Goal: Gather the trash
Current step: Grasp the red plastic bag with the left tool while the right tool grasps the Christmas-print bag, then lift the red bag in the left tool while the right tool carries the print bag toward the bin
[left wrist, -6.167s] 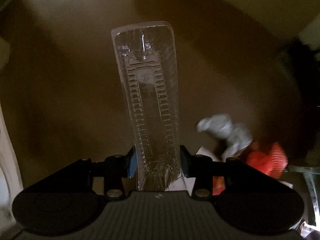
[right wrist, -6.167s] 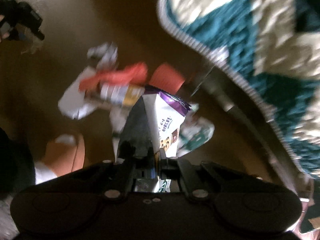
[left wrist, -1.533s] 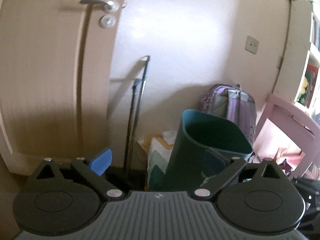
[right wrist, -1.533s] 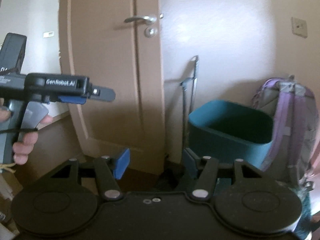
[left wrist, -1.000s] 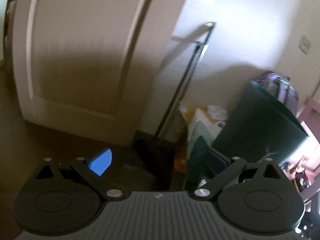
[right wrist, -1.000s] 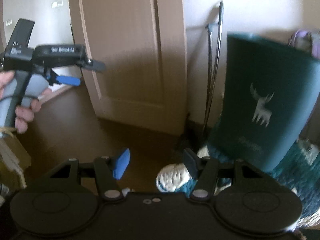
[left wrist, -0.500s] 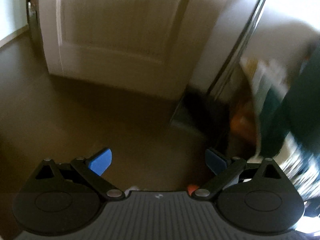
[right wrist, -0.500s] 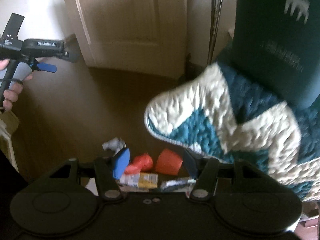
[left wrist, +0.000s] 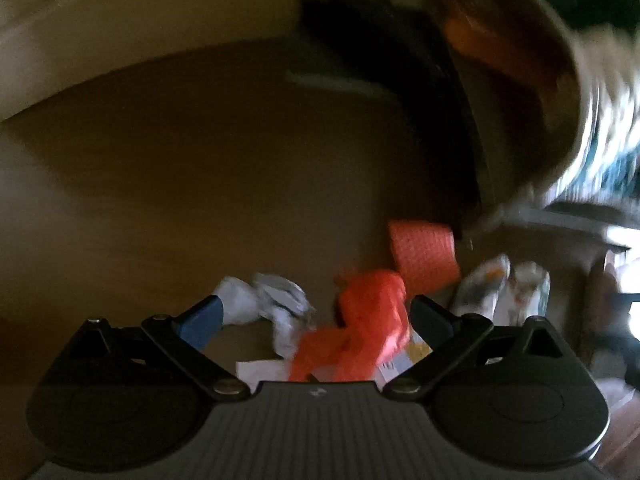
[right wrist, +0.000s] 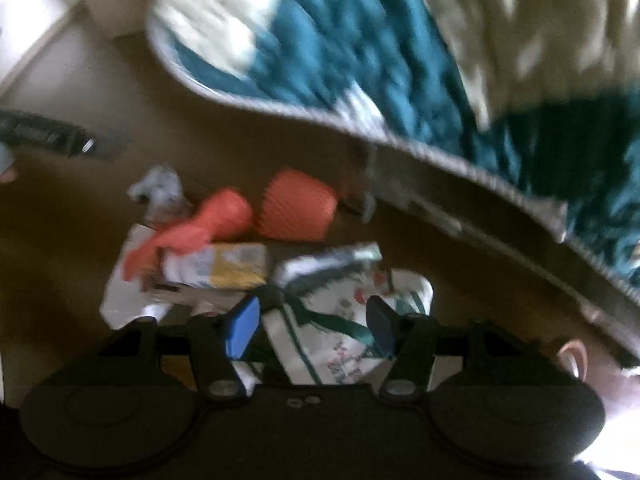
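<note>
A heap of trash lies on the brown floor. My left gripper (left wrist: 316,316) is open above a crumpled orange bag (left wrist: 368,320), with grey-white crumpled paper (left wrist: 272,304) to its left and an orange ribbed cup (left wrist: 424,254) lying beyond. My right gripper (right wrist: 312,322) is open over a white wrapper with green print (right wrist: 340,328); nothing is pinched. In the right wrist view, the yellow and white packet (right wrist: 224,266), orange bag (right wrist: 208,224) and orange cup (right wrist: 298,210) lie farther off. The left gripper's tip (right wrist: 64,134) shows at the left edge.
A teal and cream rug (right wrist: 400,60) covers the floor to the right of the heap, its edge close to the cup. A dark dustpan (left wrist: 400,92) stands beyond the trash in the left wrist view. Bare brown floor (left wrist: 180,180) spreads to the left.
Both grippers have dropped from facing the door and green bin to pointing steeply down at the trash heap on the floor. Both stayed open and empty.
</note>
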`<state>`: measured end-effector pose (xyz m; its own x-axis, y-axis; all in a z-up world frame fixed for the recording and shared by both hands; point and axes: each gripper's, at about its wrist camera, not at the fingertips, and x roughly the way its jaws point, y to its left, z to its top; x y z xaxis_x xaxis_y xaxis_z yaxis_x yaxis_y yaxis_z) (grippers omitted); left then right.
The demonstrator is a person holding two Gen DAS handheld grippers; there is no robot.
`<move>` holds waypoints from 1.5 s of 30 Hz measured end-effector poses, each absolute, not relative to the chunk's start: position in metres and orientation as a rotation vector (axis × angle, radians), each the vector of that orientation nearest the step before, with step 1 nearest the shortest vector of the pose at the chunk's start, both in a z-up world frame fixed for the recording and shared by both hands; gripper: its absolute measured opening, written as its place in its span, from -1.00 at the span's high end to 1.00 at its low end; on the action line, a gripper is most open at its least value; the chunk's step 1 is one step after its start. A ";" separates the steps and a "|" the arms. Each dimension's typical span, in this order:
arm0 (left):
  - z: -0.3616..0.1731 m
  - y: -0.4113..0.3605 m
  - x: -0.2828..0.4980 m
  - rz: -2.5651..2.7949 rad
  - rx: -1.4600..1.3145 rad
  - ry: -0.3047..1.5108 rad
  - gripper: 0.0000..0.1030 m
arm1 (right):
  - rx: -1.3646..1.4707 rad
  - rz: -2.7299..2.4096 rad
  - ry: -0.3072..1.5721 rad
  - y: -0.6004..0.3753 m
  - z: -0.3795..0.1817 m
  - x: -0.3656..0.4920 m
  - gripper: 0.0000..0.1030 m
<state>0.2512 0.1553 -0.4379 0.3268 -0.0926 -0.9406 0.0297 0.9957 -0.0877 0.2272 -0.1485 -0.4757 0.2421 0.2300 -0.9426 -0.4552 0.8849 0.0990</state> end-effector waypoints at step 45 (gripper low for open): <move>-0.551 0.100 0.292 -0.148 -0.123 1.463 0.11 | 0.173 0.006 1.482 -0.196 -0.595 0.284 0.88</move>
